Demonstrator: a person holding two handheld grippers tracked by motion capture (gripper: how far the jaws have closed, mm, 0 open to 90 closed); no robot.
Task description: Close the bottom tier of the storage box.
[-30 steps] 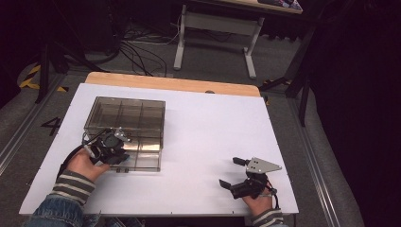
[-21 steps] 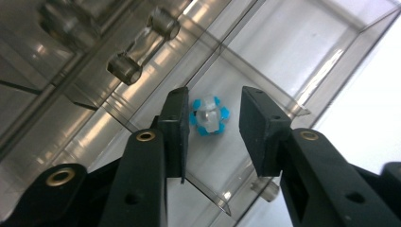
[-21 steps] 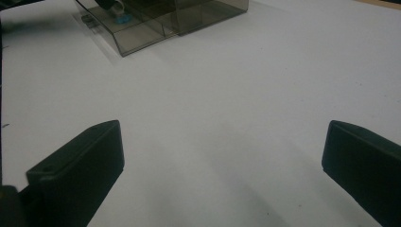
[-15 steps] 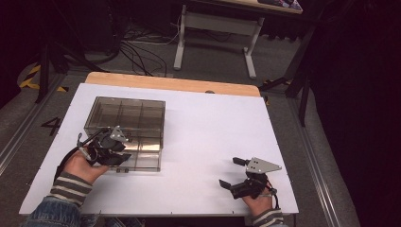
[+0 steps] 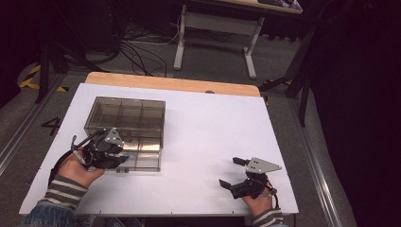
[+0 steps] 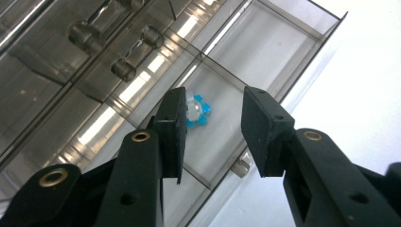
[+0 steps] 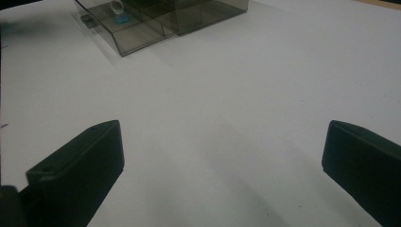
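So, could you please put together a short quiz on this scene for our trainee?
1. True or false: the left tongs are clamped on the small blue and clear piece.
2. Where does that piece lie? A) on the white tabletop B) in a compartment of the clear compartment box C) in the right tongs
3. What do the right tongs hold?

Key
1. False: it lies in the compartment beyond the pads, which stand apart from it.
2. B
3. Nothing; they stand wide open over the white tabletop.

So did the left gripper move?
Yes. The left gripper drew back toward the table's left edge, off the box; its fingers have just been opening, nothing between.
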